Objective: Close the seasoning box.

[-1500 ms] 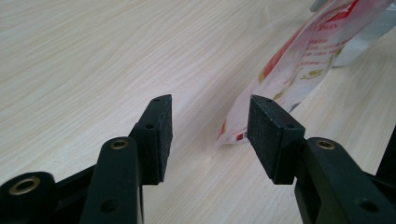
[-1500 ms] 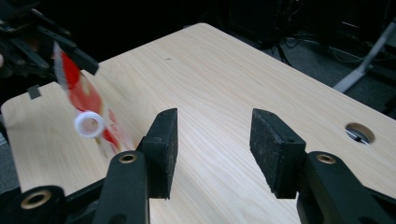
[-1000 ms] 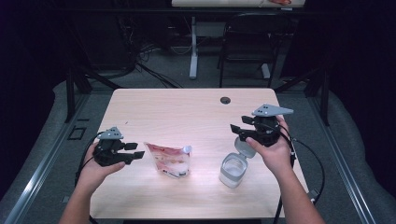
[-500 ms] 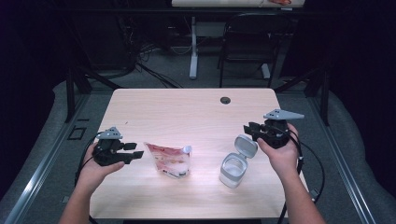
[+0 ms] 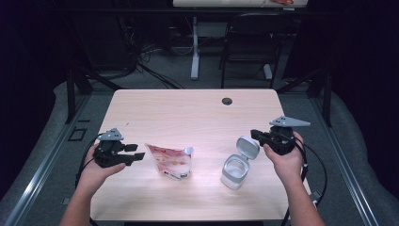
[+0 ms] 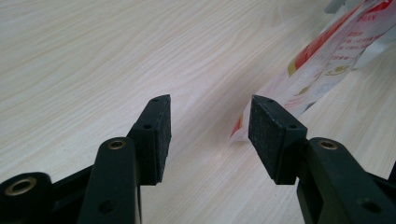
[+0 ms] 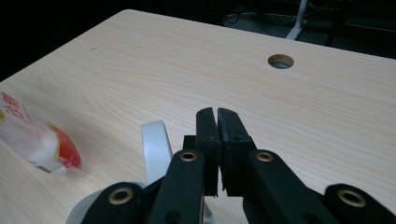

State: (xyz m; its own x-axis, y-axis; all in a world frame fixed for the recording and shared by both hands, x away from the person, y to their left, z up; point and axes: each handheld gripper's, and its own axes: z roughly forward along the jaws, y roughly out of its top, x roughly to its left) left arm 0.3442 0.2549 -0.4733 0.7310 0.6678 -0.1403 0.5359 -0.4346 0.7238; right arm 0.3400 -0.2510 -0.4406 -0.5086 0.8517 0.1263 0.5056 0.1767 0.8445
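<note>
bare tabletop [image 5: 188, 113] beyond pouch [image 5: 171, 161], jar [image 5: 235, 170]

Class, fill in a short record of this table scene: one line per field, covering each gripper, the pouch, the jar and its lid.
left gripper: jaws open, nothing between them, pointed at the pouch, apart from it
right gripper: jaws have just been closing, now shut on nothing, beside the lid
pouch: red and white, lying on the table between the hands
jar: clear, upright, open
lid: white, hinged, tipped up at the jar's far side
</note>
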